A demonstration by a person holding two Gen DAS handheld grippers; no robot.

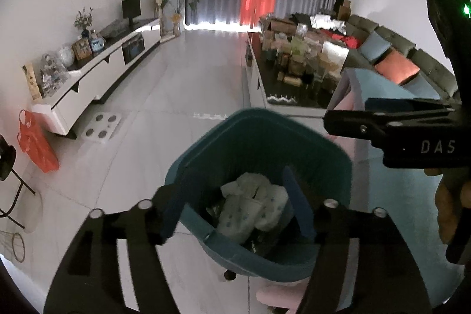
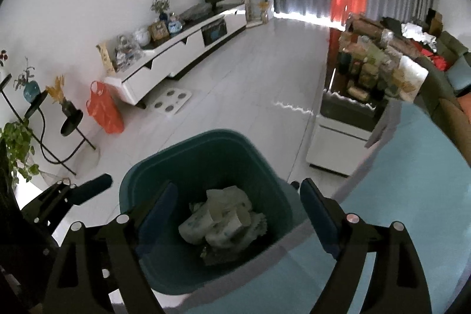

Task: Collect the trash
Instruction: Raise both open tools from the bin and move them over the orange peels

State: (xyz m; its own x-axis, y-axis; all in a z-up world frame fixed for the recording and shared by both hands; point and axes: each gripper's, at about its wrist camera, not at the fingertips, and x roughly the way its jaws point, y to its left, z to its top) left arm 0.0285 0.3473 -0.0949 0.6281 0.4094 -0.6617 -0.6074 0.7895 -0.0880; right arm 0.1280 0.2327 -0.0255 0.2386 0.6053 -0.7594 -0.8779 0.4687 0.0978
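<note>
Left gripper: we held the left gripper (image 1: 238, 211) above the bin mouth, its blue-padded jaws standing apart with nothing clamped between them.
Right gripper: we held the right gripper (image 2: 238, 214) over the same bin, jaws spread wide and empty; in the left wrist view its black body (image 1: 391, 131) entered from the right edge, beside a hand (image 1: 450, 205).
Teal plastic waste bin: we recorded the teal plastic waste bin (image 2: 164, 172), rounded-square in plan, standing on the pale tiled floor (image 2: 250, 96) at the edge of a light blue mat (image 2: 412, 167).
Crumpled white wrappers with blue dots: we located the crumpled white wrappers with blue dots (image 2: 217, 217) inside the bin, lying on darker scraps at its bottom, clear of both sets of pads.
White low media cabinet: we noted the white low media cabinet (image 2: 176, 49) along the far wall, with an orange plastic bag (image 2: 104, 109) hanging at its near end.
Dark glass coffee table: we noted the dark glass coffee table (image 1: 282, 96) crowded with bottles and boxes, well apart from the bin.
</note>
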